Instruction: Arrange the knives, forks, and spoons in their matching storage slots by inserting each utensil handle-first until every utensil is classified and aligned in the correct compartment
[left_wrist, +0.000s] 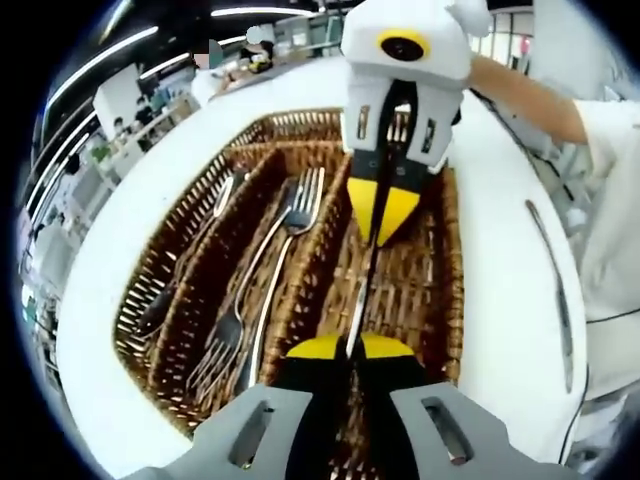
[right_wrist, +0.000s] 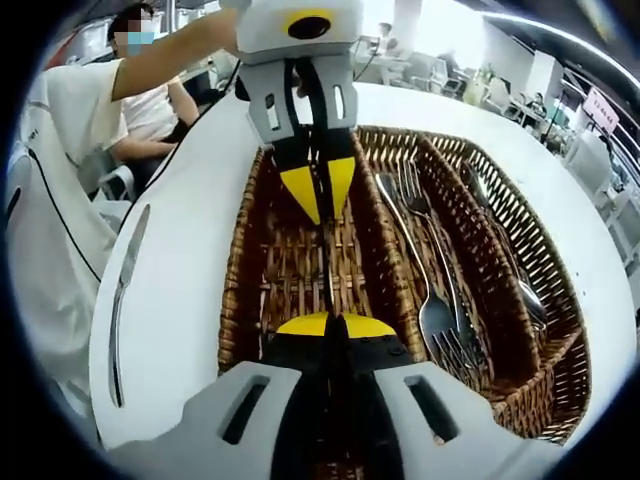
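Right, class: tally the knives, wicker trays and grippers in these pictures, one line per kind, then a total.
Knives: 2, the held knife in both grippers' jaws and the table knife
Wicker trays: 1, the wicker tray
Grippers: 2, the left gripper and the right gripper
Total: 5

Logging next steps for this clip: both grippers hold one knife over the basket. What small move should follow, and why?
Probably lower the knife flat into the empty compartment and release. The left gripper and right gripper hold its ends; another knife waits on the table.
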